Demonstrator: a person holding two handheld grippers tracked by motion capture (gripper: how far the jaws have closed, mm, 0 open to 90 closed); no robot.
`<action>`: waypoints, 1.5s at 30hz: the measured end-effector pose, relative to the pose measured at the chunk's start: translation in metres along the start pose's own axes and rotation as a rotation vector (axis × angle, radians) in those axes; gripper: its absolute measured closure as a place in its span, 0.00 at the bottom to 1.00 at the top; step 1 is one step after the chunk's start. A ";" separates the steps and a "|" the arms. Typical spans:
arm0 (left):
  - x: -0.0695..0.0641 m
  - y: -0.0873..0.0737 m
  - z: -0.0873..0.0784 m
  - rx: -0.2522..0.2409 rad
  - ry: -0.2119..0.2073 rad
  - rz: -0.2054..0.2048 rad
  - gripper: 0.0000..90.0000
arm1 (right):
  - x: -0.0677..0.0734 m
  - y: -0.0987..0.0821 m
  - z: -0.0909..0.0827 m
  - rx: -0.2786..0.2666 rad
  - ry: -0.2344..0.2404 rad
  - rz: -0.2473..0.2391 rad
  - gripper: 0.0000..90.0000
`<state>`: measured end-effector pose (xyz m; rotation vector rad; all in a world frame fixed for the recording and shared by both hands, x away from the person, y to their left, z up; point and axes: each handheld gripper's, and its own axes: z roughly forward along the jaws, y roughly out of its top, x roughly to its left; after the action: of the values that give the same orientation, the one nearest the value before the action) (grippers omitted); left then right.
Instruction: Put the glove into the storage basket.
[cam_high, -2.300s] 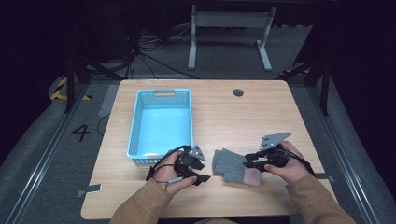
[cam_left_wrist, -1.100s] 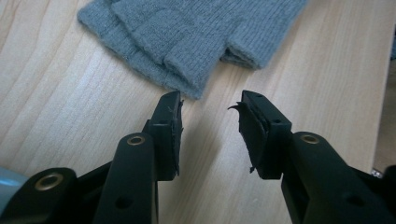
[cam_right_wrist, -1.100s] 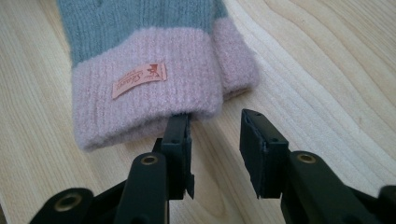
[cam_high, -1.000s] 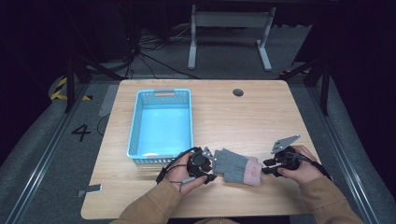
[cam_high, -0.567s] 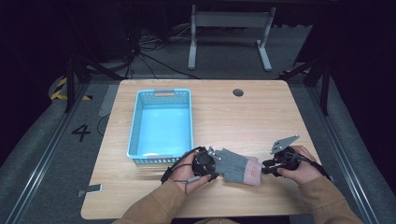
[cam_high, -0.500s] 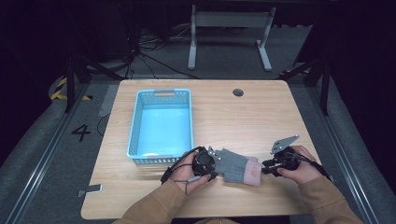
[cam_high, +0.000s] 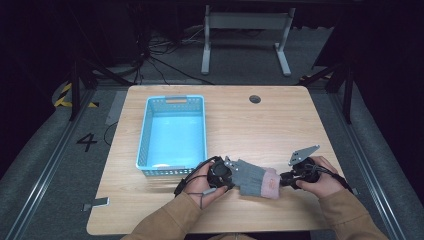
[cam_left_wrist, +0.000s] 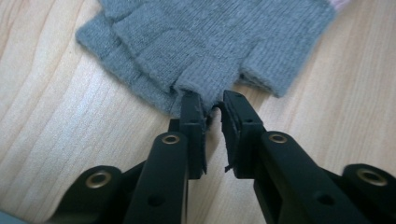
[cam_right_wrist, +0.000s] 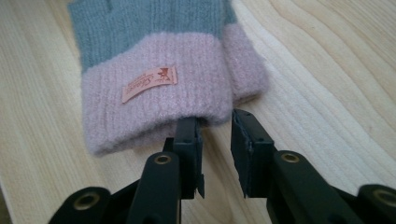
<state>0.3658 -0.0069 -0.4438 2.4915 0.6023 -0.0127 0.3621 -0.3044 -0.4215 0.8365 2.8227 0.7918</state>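
A grey knit glove with a pink cuff lies flat on the wooden table near its front edge. My left gripper sits at the finger end. In the left gripper view its jaws stand almost together, and the tip of one grey glove finger is pinched between their tips. My right gripper is at the cuff end. Its jaws stand a little wider apart, with the lower edge of the pink cuff caught between their tips. A small orange label is sewn on the cuff.
A light blue plastic basket stands on the table's left half, just behind my left hand. A round cable hole is near the far edge. Bare wood stretches across the right and far parts of the table.
The right gripper drew the glove to the right and laid it out flat. The left gripper then slid right, up to the glove's finger end, and closed on it.
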 end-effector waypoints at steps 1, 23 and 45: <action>0.000 0.000 0.001 -0.002 -0.002 0.001 0.92 | 0.001 0.000 0.000 -0.002 0.003 0.000 0.82; -0.009 0.000 -0.021 -0.055 -0.001 0.021 0.99 | -0.005 0.016 -0.015 -0.086 -0.040 0.032 0.97; -0.010 0.001 -0.021 -0.076 0.002 -0.019 0.69 | -0.020 0.006 -0.010 -0.086 -0.106 0.058 0.83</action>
<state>0.3546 -0.0007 -0.4243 2.4126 0.6152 0.0049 0.3790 -0.3154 -0.4109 0.9229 2.6634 0.8436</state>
